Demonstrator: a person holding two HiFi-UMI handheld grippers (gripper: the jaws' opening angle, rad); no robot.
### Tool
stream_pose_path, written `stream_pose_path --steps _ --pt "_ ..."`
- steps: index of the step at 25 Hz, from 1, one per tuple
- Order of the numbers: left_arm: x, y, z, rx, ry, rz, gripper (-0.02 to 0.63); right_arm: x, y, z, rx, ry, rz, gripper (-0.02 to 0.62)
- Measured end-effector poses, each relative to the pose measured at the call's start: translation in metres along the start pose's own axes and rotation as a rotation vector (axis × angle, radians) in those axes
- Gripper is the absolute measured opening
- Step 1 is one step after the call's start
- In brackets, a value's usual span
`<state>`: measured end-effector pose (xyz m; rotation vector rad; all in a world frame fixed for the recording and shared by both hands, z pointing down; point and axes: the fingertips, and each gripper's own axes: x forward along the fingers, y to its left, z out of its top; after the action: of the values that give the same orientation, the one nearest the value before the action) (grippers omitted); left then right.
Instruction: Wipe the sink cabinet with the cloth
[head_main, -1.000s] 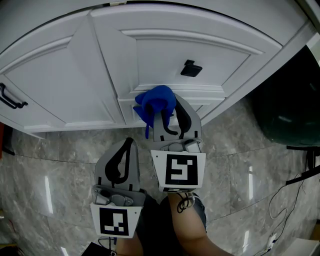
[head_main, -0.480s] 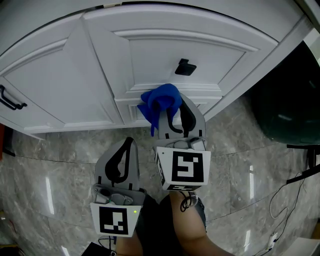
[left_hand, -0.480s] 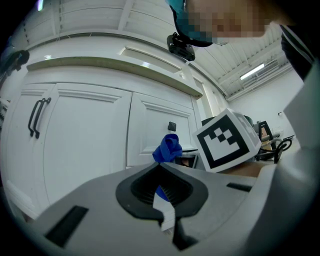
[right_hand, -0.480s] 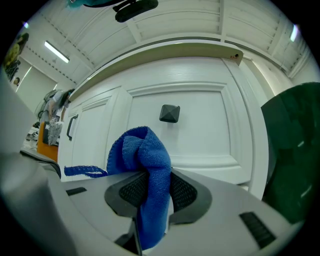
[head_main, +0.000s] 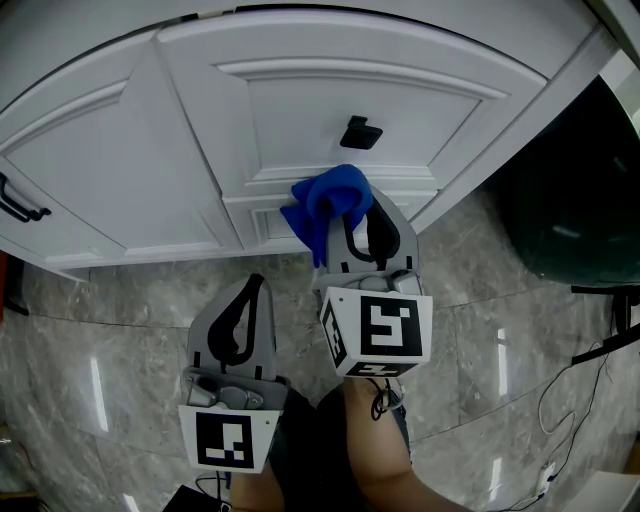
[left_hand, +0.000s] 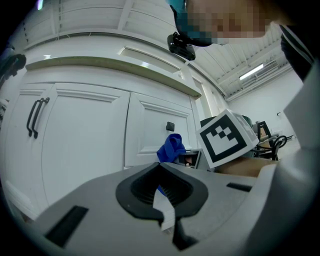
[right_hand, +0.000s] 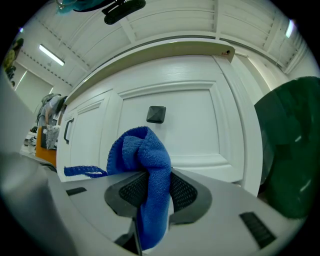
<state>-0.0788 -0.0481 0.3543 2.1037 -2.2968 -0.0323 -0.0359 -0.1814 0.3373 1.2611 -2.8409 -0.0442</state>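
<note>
Your right gripper (head_main: 362, 225) clamps the blue cloth (head_main: 328, 203) at the lower rail of the cabinet door (head_main: 300, 110), just below the black knob (head_main: 356, 131). Left gripper (head_main: 254, 288) closed, empty, nearer you. Dark bin (head_main: 575, 200) stands far right.

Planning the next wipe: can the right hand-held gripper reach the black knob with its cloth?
Probably yes. The black knob sits just above the cloth, with nothing between them; the left hand-held gripper is lower, clear of the path.
</note>
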Motion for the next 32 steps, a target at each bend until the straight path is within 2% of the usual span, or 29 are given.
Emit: stream_pose_path --steps 32 --pt "0.006 -0.007 -0.004 0.017 0.015 -0.006 0.000 -0.014 -0.058 0.000 0.078 -0.006 -0.128 0.117"
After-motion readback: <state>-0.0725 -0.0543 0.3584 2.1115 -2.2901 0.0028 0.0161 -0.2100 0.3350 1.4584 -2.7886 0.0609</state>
